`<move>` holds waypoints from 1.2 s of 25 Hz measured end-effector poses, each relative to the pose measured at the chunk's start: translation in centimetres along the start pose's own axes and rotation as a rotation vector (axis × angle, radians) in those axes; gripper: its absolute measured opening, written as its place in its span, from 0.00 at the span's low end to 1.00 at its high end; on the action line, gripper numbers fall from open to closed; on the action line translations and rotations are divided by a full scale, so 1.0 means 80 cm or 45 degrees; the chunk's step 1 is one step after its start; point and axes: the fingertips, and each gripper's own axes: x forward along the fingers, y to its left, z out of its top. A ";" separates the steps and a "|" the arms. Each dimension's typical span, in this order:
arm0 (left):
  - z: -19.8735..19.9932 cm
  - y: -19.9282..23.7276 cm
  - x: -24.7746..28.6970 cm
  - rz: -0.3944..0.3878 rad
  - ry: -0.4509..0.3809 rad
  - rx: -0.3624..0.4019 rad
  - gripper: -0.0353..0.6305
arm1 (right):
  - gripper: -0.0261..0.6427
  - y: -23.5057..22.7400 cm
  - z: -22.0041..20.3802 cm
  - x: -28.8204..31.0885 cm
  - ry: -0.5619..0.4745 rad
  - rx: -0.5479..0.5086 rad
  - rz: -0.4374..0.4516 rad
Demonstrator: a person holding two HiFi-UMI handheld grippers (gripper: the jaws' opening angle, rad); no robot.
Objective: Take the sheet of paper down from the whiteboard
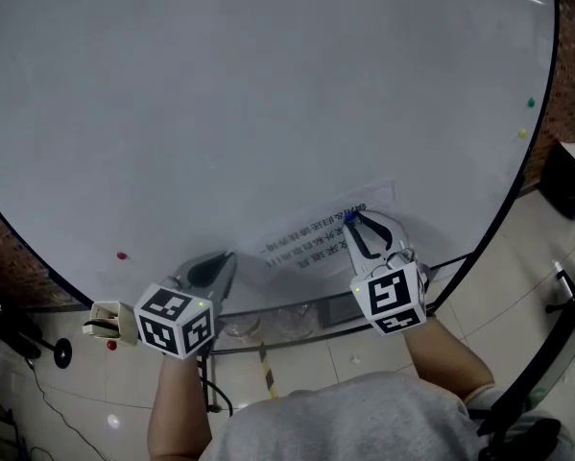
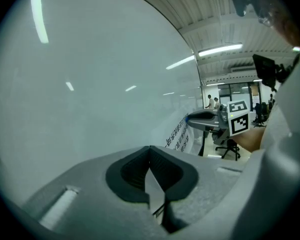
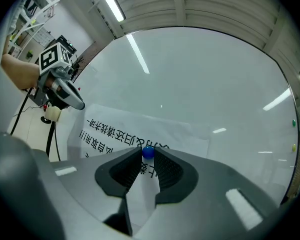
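A printed sheet of paper (image 1: pixel 311 241) hangs low on the whiteboard (image 1: pixel 268 94), right of centre. A small blue magnet (image 3: pixel 147 152) sits on the sheet's top edge. My right gripper (image 1: pixel 348 221) is level against the board and shut on that magnet, which shows between its tips in the right gripper view (image 3: pixel 147 157). My left gripper (image 1: pixel 227 259) is to the left of the sheet, close to the board, shut with nothing in it (image 2: pixel 150 149). In the left gripper view the sheet (image 2: pixel 181 136) and the right gripper (image 2: pixel 206 119) show off to the right.
A red magnet (image 1: pixel 122 255) sticks to the board at lower left; green (image 1: pixel 531 102) and yellow (image 1: pixel 522 133) magnets sit near its right edge. A tray rail (image 1: pixel 297 323) runs below the board, with a cream object (image 1: pixel 109 321) at its left end.
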 end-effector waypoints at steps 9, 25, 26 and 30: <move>-0.023 0.063 -0.045 0.161 0.016 -0.088 0.06 | 0.16 0.000 -0.002 0.002 0.004 -0.002 0.004; -0.009 0.080 -0.092 0.239 -0.078 -0.110 0.06 | 0.16 -0.009 -0.008 0.001 0.027 -0.015 -0.030; -0.009 0.078 -0.090 0.215 -0.088 -0.119 0.06 | 0.16 -0.008 -0.007 0.003 0.029 -0.020 -0.031; -0.010 0.071 -0.089 0.171 -0.100 -0.136 0.06 | 0.17 -0.002 -0.004 0.004 0.046 -0.026 -0.035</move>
